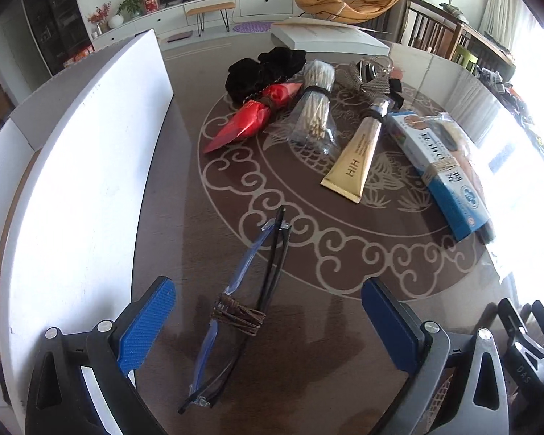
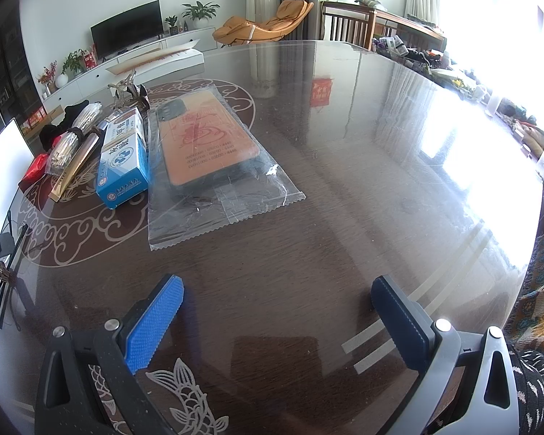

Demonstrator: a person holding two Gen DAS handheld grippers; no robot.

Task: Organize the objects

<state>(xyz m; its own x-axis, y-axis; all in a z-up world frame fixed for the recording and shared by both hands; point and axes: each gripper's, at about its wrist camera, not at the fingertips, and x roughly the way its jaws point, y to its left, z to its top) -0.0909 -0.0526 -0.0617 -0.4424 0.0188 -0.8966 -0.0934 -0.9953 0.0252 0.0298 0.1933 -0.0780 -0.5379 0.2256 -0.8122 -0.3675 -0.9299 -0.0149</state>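
Folded glasses [image 1: 243, 308] bound with brown cord lie on the table between the fingers of my open left gripper [image 1: 268, 311], not gripped. Beyond lie a red foil bundle [image 1: 252, 119], a bag of cotton swabs [image 1: 313, 108], a gold tube [image 1: 359, 152] and a blue box [image 1: 442, 170]. My right gripper [image 2: 277, 311] is open and empty above bare table. Ahead of it lies a phone case in a clear bag [image 2: 206, 148] beside the blue box [image 2: 123, 159]. The glasses [image 2: 7, 272] show at the left edge.
A white open box [image 1: 90, 181] stands along the left, its wall close to my left finger. A black cloth [image 1: 261, 69] and a mesh pouch [image 1: 362, 76] lie behind the row. A white flat box [image 1: 330, 36] sits at the table's far edge. Clutter lines the right side [image 2: 507, 108].
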